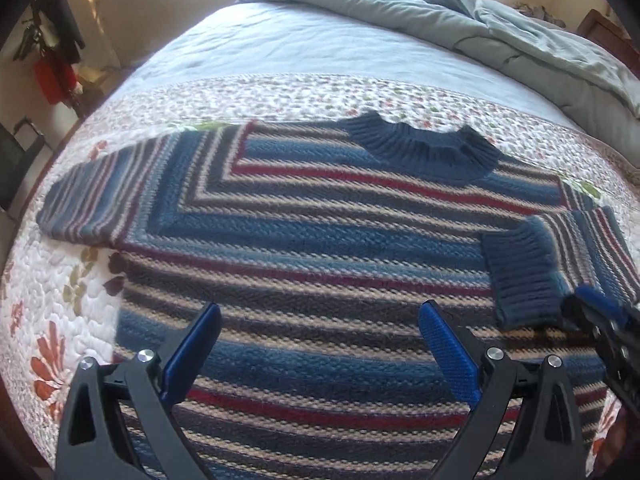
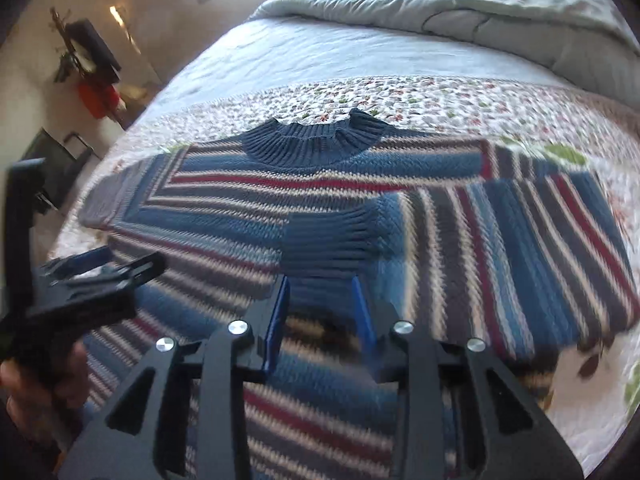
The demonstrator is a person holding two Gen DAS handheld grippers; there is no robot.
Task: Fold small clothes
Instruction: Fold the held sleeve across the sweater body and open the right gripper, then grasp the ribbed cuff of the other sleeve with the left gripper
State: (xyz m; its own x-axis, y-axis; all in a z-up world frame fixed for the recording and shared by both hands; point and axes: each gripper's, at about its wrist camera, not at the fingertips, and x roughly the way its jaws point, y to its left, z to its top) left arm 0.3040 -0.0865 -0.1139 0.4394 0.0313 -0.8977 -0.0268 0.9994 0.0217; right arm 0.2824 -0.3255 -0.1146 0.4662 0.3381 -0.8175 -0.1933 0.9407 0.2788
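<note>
A striped sweater (image 1: 304,240) lies flat on the bed (image 1: 280,52), collar away, one sleeve folded inward with its cuff (image 2: 324,240) just ahead of the right gripper (image 2: 322,300), both grippers' fingers apart and empty, left gripper (image 1: 320,332) over the hem.

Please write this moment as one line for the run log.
sweater: flat on bed | right sleeve: folded inward | left sleeve: unfolded | both jaws: open, empty
</note>
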